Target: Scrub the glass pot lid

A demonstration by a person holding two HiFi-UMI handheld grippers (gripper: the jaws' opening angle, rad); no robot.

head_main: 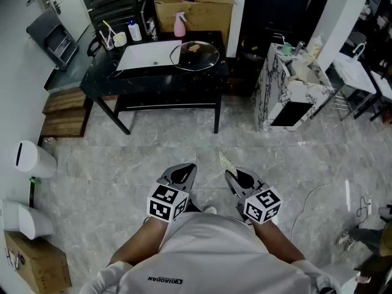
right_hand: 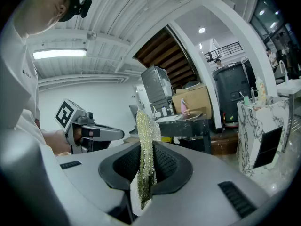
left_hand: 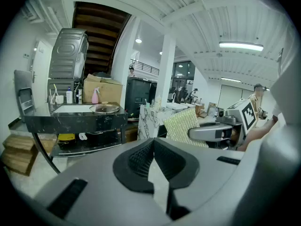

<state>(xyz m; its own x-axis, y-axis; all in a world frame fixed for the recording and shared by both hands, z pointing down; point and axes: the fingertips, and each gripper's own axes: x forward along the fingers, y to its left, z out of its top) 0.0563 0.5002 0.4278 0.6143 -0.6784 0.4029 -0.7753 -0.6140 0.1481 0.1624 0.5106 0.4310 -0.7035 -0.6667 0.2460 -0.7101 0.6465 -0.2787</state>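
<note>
The glass pot lid (head_main: pixel 195 55) lies on a black table (head_main: pixel 104 77) far ahead of me; it also shows small in the left gripper view as the lid (left_hand: pixel 104 108) and in the right gripper view as the lid (right_hand: pixel 189 115). My right gripper (head_main: pixel 229 177) is shut on a glittery yellow-green scrub pad (right_hand: pixel 146 154), which stands up between its jaws; the same scrub pad (head_main: pixel 226 162) pokes forward in the head view and the pad (left_hand: pixel 184 125) shows in the left gripper view. My left gripper (head_main: pixel 186 172) is shut with nothing in it. Both are held low, close to my body.
On the table sit a white board (head_main: pixel 147 55), bottles (head_main: pixel 134 30), a pink spray bottle (head_main: pixel 179 24) and a cup of brushes (head_main: pixel 108 40). A marbled white cabinet (head_main: pixel 291 94) stands right of it, cardboard boxes (head_main: pixel 193 5) behind, wooden steps (head_main: pixel 64 112) to the left.
</note>
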